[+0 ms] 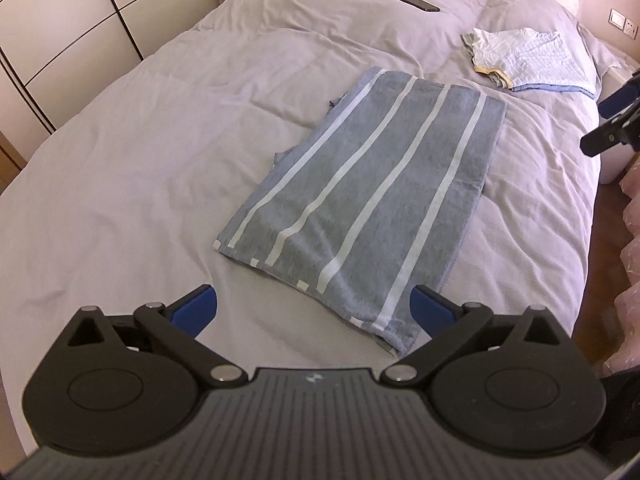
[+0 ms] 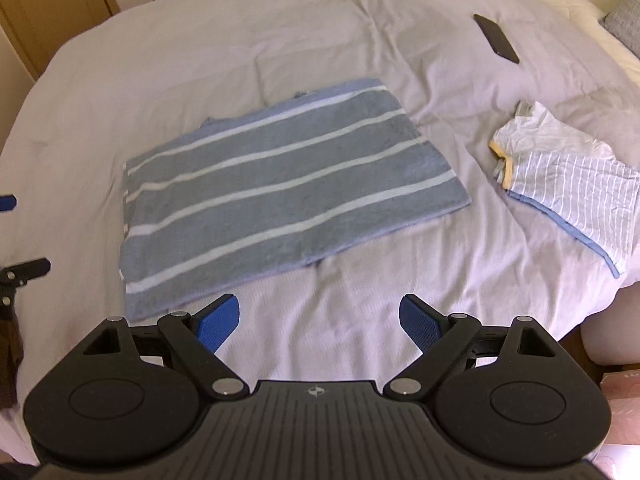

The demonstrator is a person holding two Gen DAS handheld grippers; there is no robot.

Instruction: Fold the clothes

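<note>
Striped garment (image 1: 360,184) lies flat on the bed (image 1: 120,200), partly folded; left hand-held gripper (image 1: 314,308) and right hand-held gripper (image 2: 319,320) hover nearby, jaws wide apart, empty, seemingly poised for another fold.

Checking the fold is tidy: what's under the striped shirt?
The striped shirt lies on the bedsheet. Bits of its own folded-under fabric peek out at one edge; the rest underneath is covered.

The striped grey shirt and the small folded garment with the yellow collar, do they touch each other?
Apart. The right wrist view shows a strip of bare bedsheet between the striped grey shirt and the small folded garment.
</note>
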